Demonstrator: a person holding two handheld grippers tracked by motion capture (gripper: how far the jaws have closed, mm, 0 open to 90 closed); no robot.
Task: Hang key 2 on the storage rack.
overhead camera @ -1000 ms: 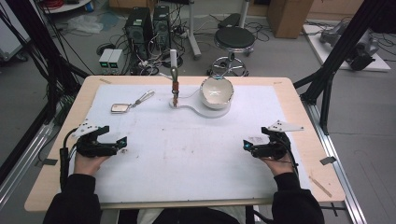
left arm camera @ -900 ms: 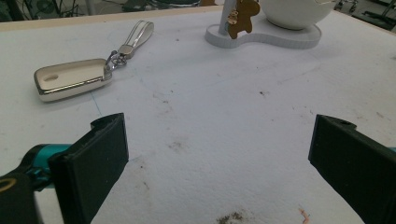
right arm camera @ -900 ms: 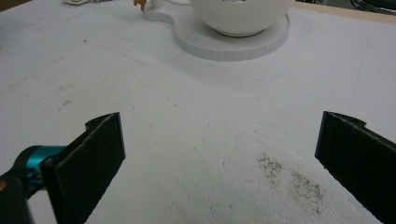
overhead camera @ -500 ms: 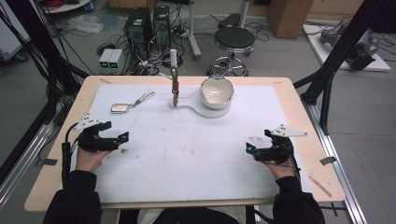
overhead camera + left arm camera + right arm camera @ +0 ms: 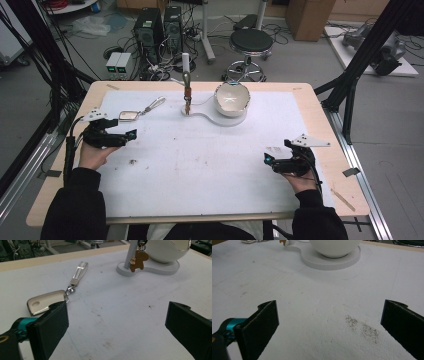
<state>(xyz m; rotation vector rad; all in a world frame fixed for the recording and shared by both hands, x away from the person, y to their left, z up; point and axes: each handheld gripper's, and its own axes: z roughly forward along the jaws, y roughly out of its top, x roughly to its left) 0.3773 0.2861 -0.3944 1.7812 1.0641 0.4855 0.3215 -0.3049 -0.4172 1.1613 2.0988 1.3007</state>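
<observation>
Key fob lies just beyond the wide-open left gripper; right gripper gapes too.

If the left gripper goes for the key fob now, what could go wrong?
1. The key fob lies flat on the white mat, so the open left gripper may slide over it or push it away.
2. Its strap points toward the white stand; a dragged fob might bump the hanging horse charm.
</observation>
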